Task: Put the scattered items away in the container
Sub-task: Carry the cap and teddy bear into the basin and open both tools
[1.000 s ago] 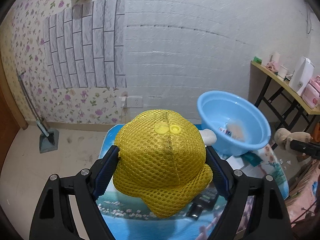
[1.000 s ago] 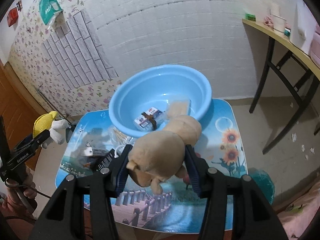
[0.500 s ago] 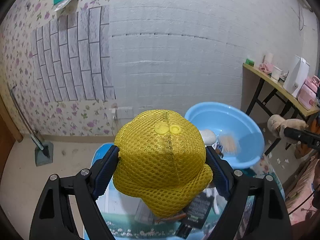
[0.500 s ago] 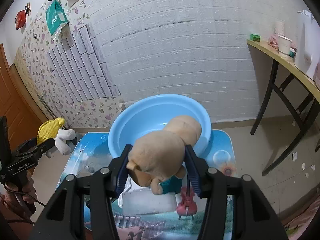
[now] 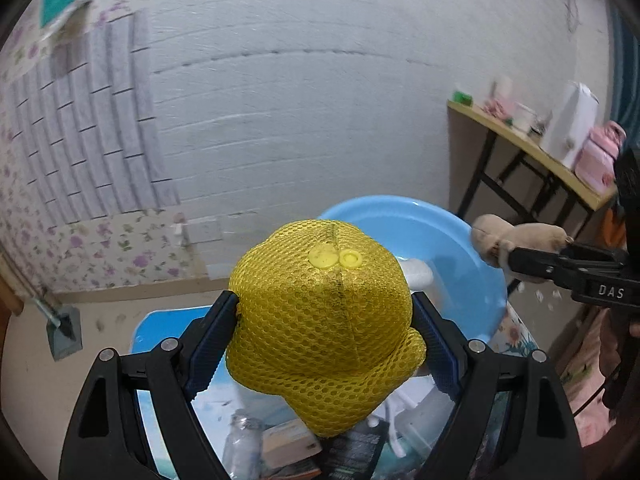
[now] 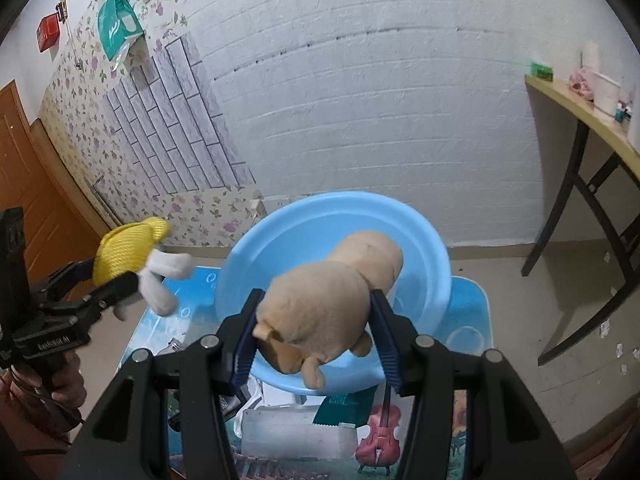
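Note:
My left gripper (image 5: 325,320) is shut on a yellow mesh-covered plush toy (image 5: 324,320) with white limbs, held in the air left of the blue basin (image 5: 448,248). In the right wrist view the toy (image 6: 132,248) and the left gripper (image 6: 100,280) hang left of the basin (image 6: 420,248). My right gripper (image 6: 314,320) is shut on a tan plush bear (image 6: 320,304), held over the basin's near rim. The bear also shows in the left wrist view (image 5: 516,236), at the basin's right edge.
The basin stands on a small table with a picture-printed top (image 6: 468,312). Loose items lie on it near me: a clear box (image 6: 296,432), a teal packet (image 6: 344,408), a small bottle (image 5: 240,436), a dark packet (image 5: 356,452). A side table (image 6: 592,128) stands right.
Both grippers have moved in toward the basin with their toys still held. The bear is now over the basin's near rim, and the yellow toy is closer to its left side.

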`<state>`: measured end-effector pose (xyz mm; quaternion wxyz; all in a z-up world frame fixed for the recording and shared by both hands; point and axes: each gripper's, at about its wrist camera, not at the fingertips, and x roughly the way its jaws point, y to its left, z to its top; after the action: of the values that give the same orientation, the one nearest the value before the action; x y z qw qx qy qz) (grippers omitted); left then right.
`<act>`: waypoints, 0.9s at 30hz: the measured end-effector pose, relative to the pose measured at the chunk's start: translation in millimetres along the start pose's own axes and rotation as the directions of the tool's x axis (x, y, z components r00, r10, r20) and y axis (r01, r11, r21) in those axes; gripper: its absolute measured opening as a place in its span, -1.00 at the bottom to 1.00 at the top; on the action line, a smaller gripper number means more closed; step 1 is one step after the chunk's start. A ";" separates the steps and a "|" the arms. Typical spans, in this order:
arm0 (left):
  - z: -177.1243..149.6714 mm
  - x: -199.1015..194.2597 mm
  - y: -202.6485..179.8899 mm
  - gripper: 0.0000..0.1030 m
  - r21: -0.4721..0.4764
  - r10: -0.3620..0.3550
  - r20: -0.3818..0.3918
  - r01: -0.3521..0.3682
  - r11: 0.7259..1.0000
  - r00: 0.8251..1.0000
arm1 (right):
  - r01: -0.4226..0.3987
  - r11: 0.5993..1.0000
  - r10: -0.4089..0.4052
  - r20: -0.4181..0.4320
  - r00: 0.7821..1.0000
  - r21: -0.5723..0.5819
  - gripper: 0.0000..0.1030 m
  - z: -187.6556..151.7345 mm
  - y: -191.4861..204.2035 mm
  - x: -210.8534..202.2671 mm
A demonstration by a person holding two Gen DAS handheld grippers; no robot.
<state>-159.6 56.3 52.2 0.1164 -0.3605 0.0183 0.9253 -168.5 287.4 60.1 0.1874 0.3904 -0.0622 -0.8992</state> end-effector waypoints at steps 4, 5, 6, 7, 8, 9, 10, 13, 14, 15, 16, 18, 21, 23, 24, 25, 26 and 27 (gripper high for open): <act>6.0 19.7 -14.6 0.65 0.025 -0.038 -0.025 0.038 0.999 0.999 | 0.006 1.000 -0.005 -0.027 1.000 0.004 -0.02 -0.2 -11.6 15.6; 7.3 23.3 -17.1 0.65 0.032 -0.042 -0.030 0.043 0.999 0.999 | 0.004 1.000 -0.003 -0.031 1.000 0.011 -0.02 0.1 -14.6 18.9; 8.8 28.0 -20.3 0.66 0.041 -0.045 -0.036 0.046 0.998 0.998 | 0.003 1.000 -0.003 -0.031 1.000 0.020 -0.02 0.7 -19.0 23.4; 10.1 32.8 -22.5 0.66 0.048 -0.048 -0.042 0.050 0.998 0.998 | 0.004 1.000 -0.003 -0.030 1.000 0.025 -0.02 1.2 -21.0 26.3; 11.2 37.2 -23.9 0.66 0.053 -0.051 -0.047 0.054 0.997 0.998 | 0.002 1.000 -0.001 -0.032 0.999 0.029 -0.02 1.7 -23.3 29.8; 12.2 42.7 -26.4 0.66 0.059 -0.056 -0.055 0.059 0.997 0.997 | -0.001 1.000 0.002 -0.038 0.999 0.032 -0.02 2.7 -25.6 34.5; 13.4 47.6 -27.5 0.66 0.061 -0.059 -0.063 0.063 0.996 0.996 | -0.002 0.999 0.003 -0.044 0.999 0.032 -0.02 3.4 -27.4 40.1; 17.8 62.4 -29.4 0.66 0.063 -0.068 -0.084 0.074 0.995 0.994 | 0.000 1.000 0.001 -0.059 0.998 0.018 -0.02 4.8 -30.5 55.1; 19.3 66.6 -30.5 0.67 0.067 -0.071 -0.089 0.077 0.995 0.993 | -0.002 1.000 0.003 -0.064 0.998 0.015 -0.02 4.9 -30.8 58.9; 20.0 69.0 -31.0 0.67 0.073 -0.072 -0.092 0.079 0.994 0.993 | -0.005 1.000 0.006 -0.069 0.998 0.014 -0.02 5.5 -32.0 62.8; 20.9 71.7 -33.0 0.68 0.082 -0.071 -0.094 0.079 0.993 0.993 | -0.009 1.000 0.010 -0.073 0.997 0.014 -0.02 5.5 -33.0 67.0; 22.4 77.2 -37.4 0.68 0.110 -0.071 -0.097 0.081 0.991 0.993 | -0.012 1.000 0.014 -0.082 0.997 0.018 -0.01 4.7 -35.4 72.3; 23.6 83.8 -42.4 0.70 0.127 -0.075 -0.105 0.088 0.988 0.992 | -0.018 1.000 0.020 -0.098 0.995 0.021 -0.01 0.9 -39.3 79.7; 22.9 88.3 -44.6 0.70 0.124 -0.083 -0.122 0.098 0.987 0.989 | -0.020 1.000 0.022 -0.102 0.995 0.022 -0.01 -1.8 -41.3 83.4; 22.4 89.9 -45.4 0.70 0.126 -0.082 -0.128 0.098 0.987 0.988 | -0.023 0.999 0.026 -0.107 0.994 0.026 -0.01 -2.7 -42.4 85.3; 21.8 91.3 -46.5 0.70 0.129 -0.078 -0.135 0.096 0.987 0.988 | -0.026 0.999 0.029 -0.112 0.993 0.030 0.00 -2.6 -42.4 86.7; 21.0 92.6 -47.3 0.70 0.130 -0.076 -0.140 0.094 0.987 0.987 | -0.028 0.999 0.032 -0.118 0.993 0.033 0.00 -3.9 -43.4 88.0; 20.1 93.7 -47.8 0.71 0.129 -0.076 -0.144 0.095 0.987 0.987 | -0.029 0.999 0.033 -0.124 0.992 0.035 0.01 -5.5 -44.4 89.5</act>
<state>-228.9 124.0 6.6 0.1788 -0.4158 0.0736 0.8887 -233.3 294.0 -15.9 0.1983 0.4479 -0.0712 -0.8689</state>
